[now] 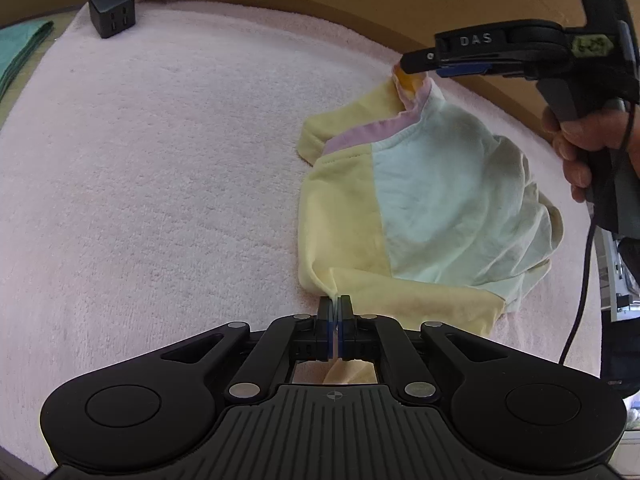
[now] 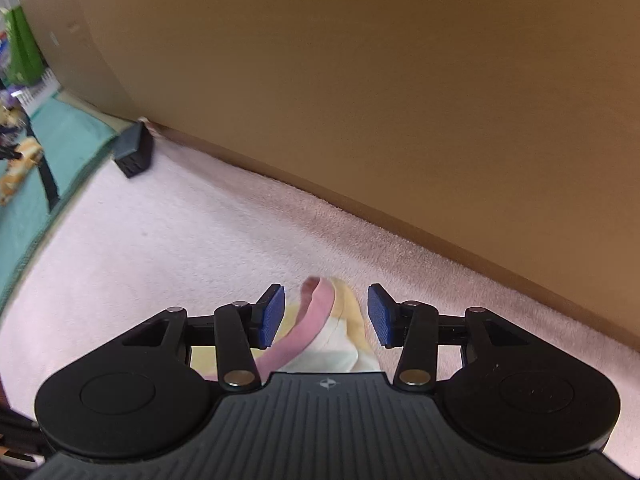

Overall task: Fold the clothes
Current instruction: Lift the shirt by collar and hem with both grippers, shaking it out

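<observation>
A small garment (image 1: 424, 208), yellow and pale mint with a pink neckband (image 1: 372, 130), lies rumpled on the pink fleece blanket (image 1: 160, 184). My left gripper (image 1: 335, 305) is shut on the garment's yellow hem at its near edge. My right gripper (image 1: 404, 68) hovers at the neckband's far end. In the right wrist view the right gripper (image 2: 326, 314) is open, its blue pads (image 2: 272, 316) on either side of the raised pink neckband (image 2: 308, 328) and yellow fabric, not pressing it.
A black cube charger (image 1: 112, 10) stands at the blanket's far left corner, also in the right wrist view (image 2: 134, 152). A teal cloth (image 1: 20, 52) lies left of the blanket. A brown wall (image 2: 360, 80) runs along the far edge.
</observation>
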Demonstrator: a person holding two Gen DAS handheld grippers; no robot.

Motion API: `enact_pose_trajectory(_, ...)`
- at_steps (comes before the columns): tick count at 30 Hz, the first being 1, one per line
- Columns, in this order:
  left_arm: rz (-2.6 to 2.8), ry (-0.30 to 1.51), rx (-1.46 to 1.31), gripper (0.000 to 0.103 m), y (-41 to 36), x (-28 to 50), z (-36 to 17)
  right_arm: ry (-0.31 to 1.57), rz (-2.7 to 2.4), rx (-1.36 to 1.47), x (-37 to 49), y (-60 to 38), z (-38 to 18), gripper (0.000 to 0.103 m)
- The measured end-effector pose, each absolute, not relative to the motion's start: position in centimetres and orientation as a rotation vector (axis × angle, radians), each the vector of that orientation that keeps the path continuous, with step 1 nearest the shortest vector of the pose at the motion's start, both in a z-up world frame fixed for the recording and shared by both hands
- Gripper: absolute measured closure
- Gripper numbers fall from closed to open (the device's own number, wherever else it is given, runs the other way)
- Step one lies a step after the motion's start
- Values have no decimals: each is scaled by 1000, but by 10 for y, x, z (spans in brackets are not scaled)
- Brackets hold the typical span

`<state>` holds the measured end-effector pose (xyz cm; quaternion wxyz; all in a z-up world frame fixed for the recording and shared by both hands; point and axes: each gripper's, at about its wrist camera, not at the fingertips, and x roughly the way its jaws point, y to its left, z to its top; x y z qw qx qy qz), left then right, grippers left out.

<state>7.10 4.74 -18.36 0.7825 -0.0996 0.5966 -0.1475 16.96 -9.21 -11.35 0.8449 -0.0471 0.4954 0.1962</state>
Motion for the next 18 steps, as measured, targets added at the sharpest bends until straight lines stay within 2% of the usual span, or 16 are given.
enact_pose_trajectory(1,-318,1293,-216,103,47,73,-185,1066,399,-111,175,-88,-119,53)
enact_pose_trajectory(2,-316,1300,-221,99,47,74,-188,1090,387,-119,180,-85,-124,61)
enact_pose_trajectory(3,-313,1307,-226,96,47,76,-191,1110,380,-117,183,-84,-128,73)
enact_pose_trajectory(4,-310,1313,-229,88,47,78,-195,1128,383,-97,184,-85,-130,96)
enact_pose_trajectory(8,-298,1314,-207,88,42,82,-206,1045,351,38,150,-112,-109,96)
enact_pose_trajectory(11,-293,1293,-178,103,38,81,-205,960,320,140,120,-135,-91,96)
enact_pose_trajectory(18,-261,1213,-186,103,38,75,-187,758,250,328,33,-190,-41,96)
